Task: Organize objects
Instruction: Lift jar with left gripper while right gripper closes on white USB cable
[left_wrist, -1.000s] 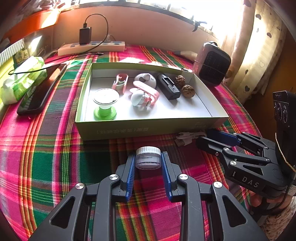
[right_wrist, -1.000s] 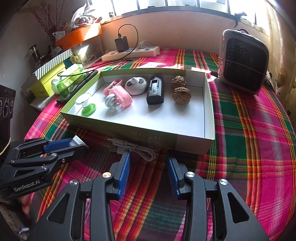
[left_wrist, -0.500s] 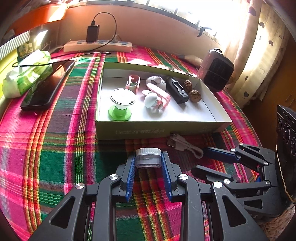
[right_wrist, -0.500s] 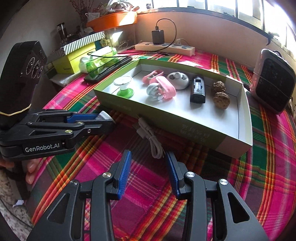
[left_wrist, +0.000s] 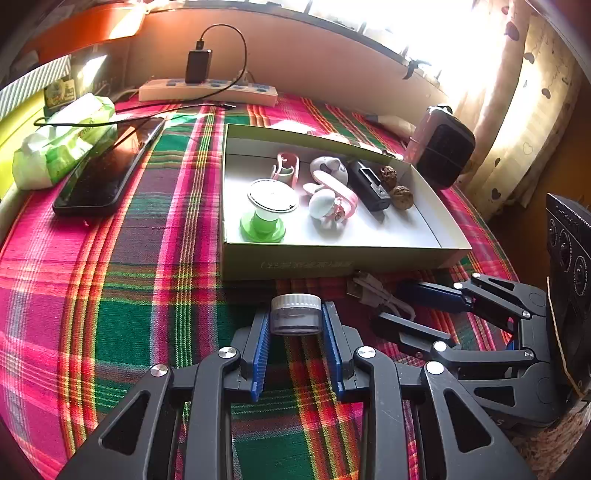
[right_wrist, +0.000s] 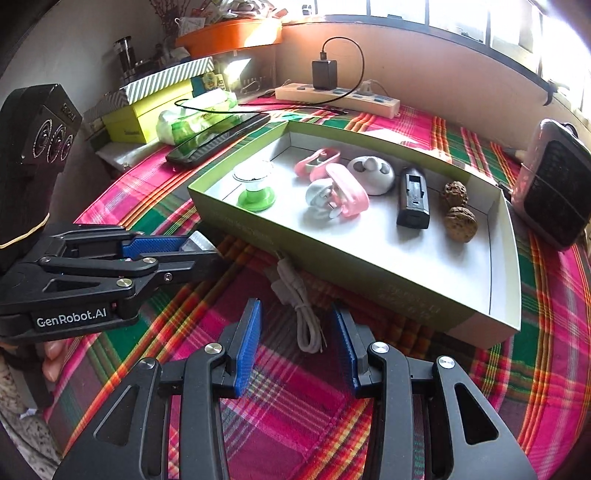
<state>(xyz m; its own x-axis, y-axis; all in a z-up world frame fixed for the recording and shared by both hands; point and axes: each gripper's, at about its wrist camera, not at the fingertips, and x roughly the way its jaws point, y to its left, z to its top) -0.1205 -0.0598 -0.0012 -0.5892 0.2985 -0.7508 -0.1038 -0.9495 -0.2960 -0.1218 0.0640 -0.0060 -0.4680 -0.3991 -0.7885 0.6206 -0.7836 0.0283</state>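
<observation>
Pinched between the blue pads (left_wrist: 260, 347) of the left gripper (left_wrist: 296, 345): a small clear jar (left_wrist: 296, 319) with a white screw lid, held upright by its sides, above the plaid tablecloth (left_wrist: 110, 295) just in front of the green box (left_wrist: 332, 263); likely light, rigid and smooth-walled, so prone to slipping if the squeeze slackens, and best kept gripped low on the body, under the lid's rim. Spread and empty: the right gripper (right_wrist: 295, 350), jaws standing either side of a coiled white cable (right_wrist: 301, 314) on the cloth, pads apart from it; soft, limp and light by the look of it, apt to unravel or trail if caught by one strand, so best taken across the bundled middle of the coil rather than at the plug end nearest the box wall. Further out, inside the box: a green-footed stand (left_wrist: 263, 218), pink clips (right_wrist: 343, 194), a black device (right_wrist: 413, 199), two walnuts (right_wrist: 460, 218). Beyond, well apart: phone (left_wrist: 99, 177), power strip (left_wrist: 208, 92), small heater (right_wrist: 554, 192).
</observation>
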